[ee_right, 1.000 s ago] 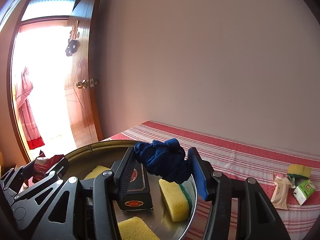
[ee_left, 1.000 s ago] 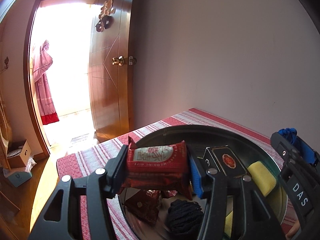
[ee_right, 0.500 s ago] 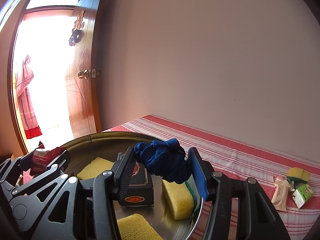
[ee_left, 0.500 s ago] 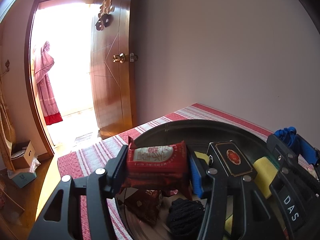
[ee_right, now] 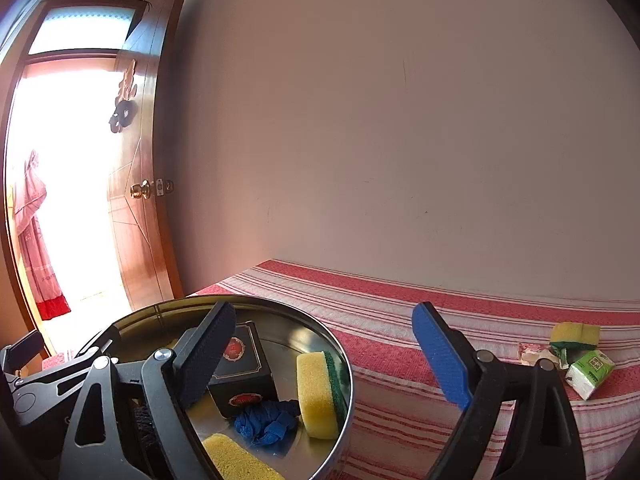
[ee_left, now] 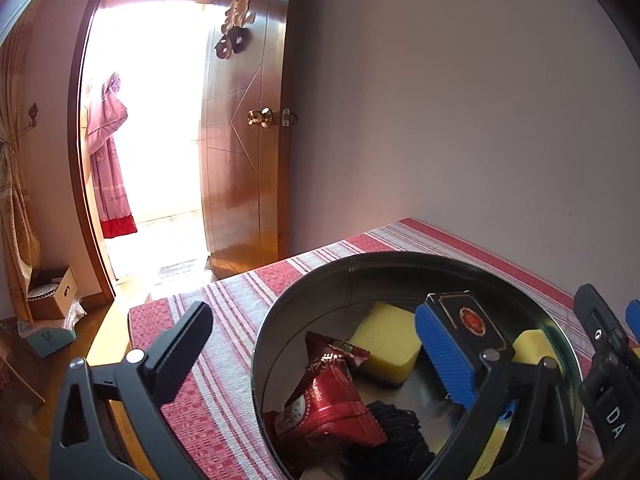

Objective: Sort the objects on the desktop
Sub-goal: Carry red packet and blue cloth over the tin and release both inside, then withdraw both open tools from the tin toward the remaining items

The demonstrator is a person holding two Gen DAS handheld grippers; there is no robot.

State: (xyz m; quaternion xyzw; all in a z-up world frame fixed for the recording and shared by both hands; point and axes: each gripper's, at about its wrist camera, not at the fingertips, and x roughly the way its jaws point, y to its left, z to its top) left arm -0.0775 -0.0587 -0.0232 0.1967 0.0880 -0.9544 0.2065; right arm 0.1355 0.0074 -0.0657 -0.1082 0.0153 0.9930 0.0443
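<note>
A round metal tin (ee_left: 320, 280) (ee_right: 280, 308) stands on the red-striped tablecloth (ee_right: 400, 320). Inside lie a red snack packet (ee_left: 328, 392), a black knitted bundle (ee_left: 396, 424), a black box (ee_left: 468, 320) (ee_right: 240, 360), yellow sponges (ee_left: 388, 344) (ee_right: 316, 384) and a blue cloth bundle (ee_right: 268, 420). My left gripper (ee_left: 320, 344) hangs open above the tin, nothing between its fingers. My right gripper (ee_right: 324, 352) is open too, over the tin's right rim. At the far right of the cloth lie another sponge (ee_right: 574, 334), a green tissue pack (ee_right: 590, 368) and a small wrapper (ee_right: 530, 352).
An open wooden door (ee_left: 244, 140) and a bright doorway are beyond the table's left end. A plain wall (ee_right: 400, 140) runs behind the table. A cardboard box (ee_left: 52, 292) sits on the floor at left. The right gripper's body (ee_left: 608, 380) shows at the left view's right edge.
Both grippers opened. The red snack packet dropped from the left gripper into the tin, and the blue cloth bundle dropped from the right gripper into the tin.
</note>
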